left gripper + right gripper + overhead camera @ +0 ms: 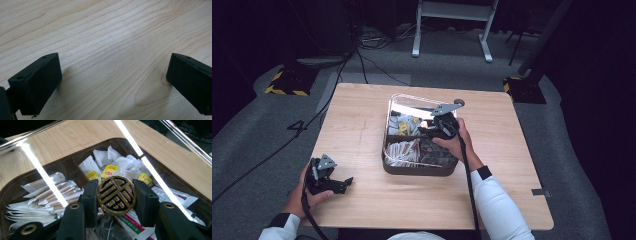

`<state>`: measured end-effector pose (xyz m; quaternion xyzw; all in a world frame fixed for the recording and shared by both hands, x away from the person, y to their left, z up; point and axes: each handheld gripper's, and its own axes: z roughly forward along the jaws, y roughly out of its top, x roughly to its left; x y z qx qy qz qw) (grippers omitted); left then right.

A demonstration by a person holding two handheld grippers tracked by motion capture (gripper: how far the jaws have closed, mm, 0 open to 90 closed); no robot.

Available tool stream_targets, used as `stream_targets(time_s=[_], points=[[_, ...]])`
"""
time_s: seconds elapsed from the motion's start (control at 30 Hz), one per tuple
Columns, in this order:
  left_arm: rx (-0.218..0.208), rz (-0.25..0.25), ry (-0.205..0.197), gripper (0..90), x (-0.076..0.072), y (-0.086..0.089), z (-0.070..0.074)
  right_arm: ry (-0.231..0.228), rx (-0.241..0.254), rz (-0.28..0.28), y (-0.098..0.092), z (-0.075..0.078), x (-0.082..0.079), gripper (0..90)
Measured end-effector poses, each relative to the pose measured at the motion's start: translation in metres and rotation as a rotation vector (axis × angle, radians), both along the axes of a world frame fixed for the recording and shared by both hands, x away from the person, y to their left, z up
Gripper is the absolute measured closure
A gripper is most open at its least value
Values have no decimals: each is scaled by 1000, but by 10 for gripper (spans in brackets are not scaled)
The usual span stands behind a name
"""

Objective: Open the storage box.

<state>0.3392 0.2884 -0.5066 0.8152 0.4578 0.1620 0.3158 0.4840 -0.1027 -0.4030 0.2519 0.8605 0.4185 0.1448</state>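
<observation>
clamped round gold knob [116, 195] of clear lid [37, 167] in right gripper [116, 196], raised above compartment tray [417, 169] for access; left gripper [343, 184] gaped idle beside tray.

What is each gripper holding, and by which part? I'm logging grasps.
The right gripper clamps a round gold-and-black ornamental knob by its two opposite edges, above the dark compartment box. The left gripper holds nothing, its jaws open over the wooden table.

Only real sign is the gold round knob [116, 195], centre of the right gripper view: an ornamental Chinese-style character. Print on the yellow tea-bag tags [109, 172] is too small to read.
</observation>
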Motion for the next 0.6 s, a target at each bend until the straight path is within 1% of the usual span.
stream_targets(time_s=[0.07,0.27,0.6], points=[[0,0,0,3,0,0,0,-2,-7,3,1,3,-1,588],[0,0,0,3,0,0,0,-8,-3,3,-3,7,-2,588],[0,-1,0,3,0,0,0,-6,-36,-1,-14,9,-5,588]])
